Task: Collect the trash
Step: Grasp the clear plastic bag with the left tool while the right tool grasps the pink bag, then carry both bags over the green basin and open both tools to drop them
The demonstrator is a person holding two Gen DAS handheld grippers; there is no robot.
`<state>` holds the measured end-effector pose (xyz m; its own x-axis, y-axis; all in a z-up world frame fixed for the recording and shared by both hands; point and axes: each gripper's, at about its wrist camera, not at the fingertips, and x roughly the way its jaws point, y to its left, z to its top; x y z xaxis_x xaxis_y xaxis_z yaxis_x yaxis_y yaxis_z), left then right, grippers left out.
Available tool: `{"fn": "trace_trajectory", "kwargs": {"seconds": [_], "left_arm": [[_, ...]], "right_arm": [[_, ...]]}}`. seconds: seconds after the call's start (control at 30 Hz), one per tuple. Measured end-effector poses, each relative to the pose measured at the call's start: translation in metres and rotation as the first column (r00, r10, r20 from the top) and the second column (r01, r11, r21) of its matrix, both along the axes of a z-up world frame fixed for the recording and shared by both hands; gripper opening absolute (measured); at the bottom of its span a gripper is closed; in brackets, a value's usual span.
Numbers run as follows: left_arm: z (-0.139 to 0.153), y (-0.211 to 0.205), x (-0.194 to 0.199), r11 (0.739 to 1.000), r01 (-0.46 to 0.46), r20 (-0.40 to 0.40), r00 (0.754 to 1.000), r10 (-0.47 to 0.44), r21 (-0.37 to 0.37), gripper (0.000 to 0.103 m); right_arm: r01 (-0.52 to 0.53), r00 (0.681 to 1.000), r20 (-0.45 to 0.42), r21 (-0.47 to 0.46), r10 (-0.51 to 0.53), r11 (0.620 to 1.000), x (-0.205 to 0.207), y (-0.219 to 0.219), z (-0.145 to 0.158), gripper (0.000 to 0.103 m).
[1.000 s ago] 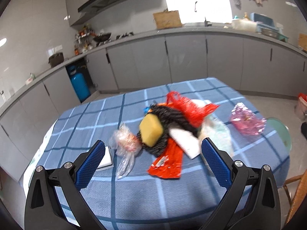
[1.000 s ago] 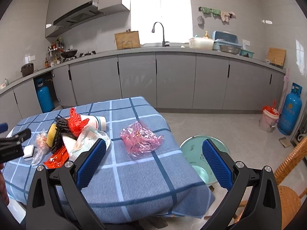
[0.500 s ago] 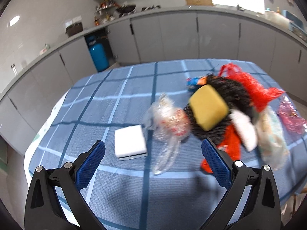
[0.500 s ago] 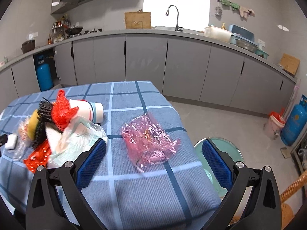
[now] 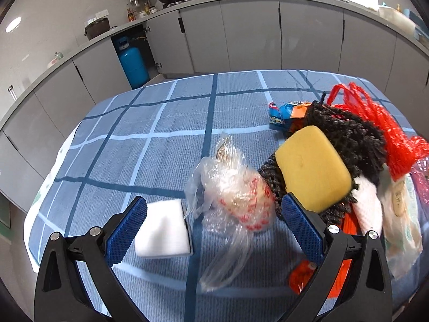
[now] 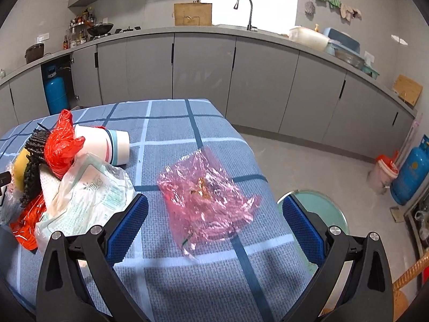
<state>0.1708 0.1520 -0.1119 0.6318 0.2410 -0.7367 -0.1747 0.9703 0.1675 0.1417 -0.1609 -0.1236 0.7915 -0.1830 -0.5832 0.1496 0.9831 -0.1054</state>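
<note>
My left gripper is open just above the blue checked tablecloth. Between its fingers lie a clear crumpled plastic bag and a white foam block. To the right is a heap: yellow sponge, black scrubber, red net bag, blue snack wrapper. My right gripper is open over a pink cellophane wrapper near the table's right edge. A white cup and a pale printed bag lie to its left.
Grey kitchen cabinets run along the back wall, with a blue gas cylinder in an open bay. Right of the table stand a green round stool, a small lined bin and another blue cylinder.
My left gripper has swung left and come down close to the clear bag and the white block. My right gripper has moved in towards the pink wrapper. Both stayed open.
</note>
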Motion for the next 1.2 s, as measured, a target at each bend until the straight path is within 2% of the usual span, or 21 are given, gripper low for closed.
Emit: {"fn": "trace_trajectory", "kwargs": {"seconds": [0.07,0.17,0.23,0.27,0.3,0.37,0.47,0.57,0.63,0.7,0.77,0.83,0.87,0.93,1.1,1.2], "left_arm": [[-0.005,0.0,0.007,1.0,0.002,-0.014,1.0,-0.002,-0.015,0.097],[-0.01,-0.001,0.011,0.999,0.022,-0.029,0.999,-0.023,-0.044,0.082],[-0.013,-0.002,0.011,0.998,0.03,-0.034,0.999,-0.032,-0.054,0.08],[-0.014,-0.003,0.011,0.998,0.035,-0.035,0.999,-0.037,-0.055,0.069],[-0.016,-0.003,0.012,0.997,0.046,-0.039,0.998,-0.049,-0.068,0.047],[-0.017,-0.001,0.012,0.994,0.059,-0.044,0.997,-0.063,-0.094,0.043],[-0.015,0.0,0.009,0.994,0.07,-0.033,0.997,-0.073,-0.083,0.035],[-0.007,0.003,0.004,0.995,0.061,-0.014,0.998,-0.062,-0.077,0.033],[0.004,0.005,0.0,0.995,0.06,0.014,0.998,-0.059,-0.077,0.033],[0.016,0.002,-0.003,0.996,0.062,0.042,0.997,-0.06,-0.061,0.033],[0.028,-0.001,-0.006,0.997,0.069,0.076,0.995,-0.065,-0.047,0.033],[0.038,-0.006,-0.009,0.997,0.077,0.1,0.992,-0.074,-0.031,0.033],[0.042,-0.009,-0.012,0.996,0.083,0.113,0.99,-0.08,-0.023,0.033],[0.049,-0.014,-0.015,0.995,0.097,0.126,0.988,-0.094,-0.015,0.033],[0.069,-0.03,-0.02,0.992,0.129,0.17,0.977,-0.13,0.018,0.033],[0.089,-0.05,-0.023,0.984,0.172,0.214,0.961,-0.177,0.042,0.033]], "right_arm": [[0.001,1.0,-0.015,0.005,-0.001,1.0,0.005,-0.001,-0.002,0.098],[0.002,1.0,-0.016,-0.001,-0.002,1.0,0.008,0.0,-0.003,0.098],[-0.003,1.0,-0.009,-0.011,0.003,1.0,0.009,0.004,-0.001,0.098],[-0.007,1.0,-0.006,-0.015,0.007,1.0,0.01,0.005,-0.001,0.098],[-0.009,1.0,-0.011,-0.018,0.009,1.0,0.011,0.006,-0.002,0.098],[-0.008,1.0,-0.024,-0.019,0.007,1.0,0.013,0.006,-0.005,0.098],[0.0,0.999,-0.04,-0.023,-0.001,1.0,0.015,0.003,-0.011,0.098],[-0.004,0.998,-0.056,-0.023,0.003,1.0,0.018,-0.001,-0.015,0.097],[-0.014,0.997,-0.08,-0.011,0.013,1.0,0.021,-0.003,-0.019,0.084],[-0.03,0.993,-0.113,0.015,0.031,0.999,0.026,-0.005,-0.025,0.076],[-0.047,0.989,-0.14,0.043,0.052,0.998,0.029,-0.006,-0.031,0.062],[-0.067,0.982,-0.169,0.08,0.08,0.994,0.031,-0.009,-0.038,0.035],[-0.075,0.98,-0.179,0.093,0.091,0.993,0.032,-0.01,-0.041,0.032],[-0.091,0.979,-0.174,0.101,0.108,0.991,0.029,-0.011,-0.042,0.017],[-0.111,0.987,-0.103,0.13,0.125,0.985,0.018,-0.019,-0.027,0.011],[-0.103,0.992,-0.058,0.138,0.112,0.985,0.012,-0.028,-0.013,0.009]]}}
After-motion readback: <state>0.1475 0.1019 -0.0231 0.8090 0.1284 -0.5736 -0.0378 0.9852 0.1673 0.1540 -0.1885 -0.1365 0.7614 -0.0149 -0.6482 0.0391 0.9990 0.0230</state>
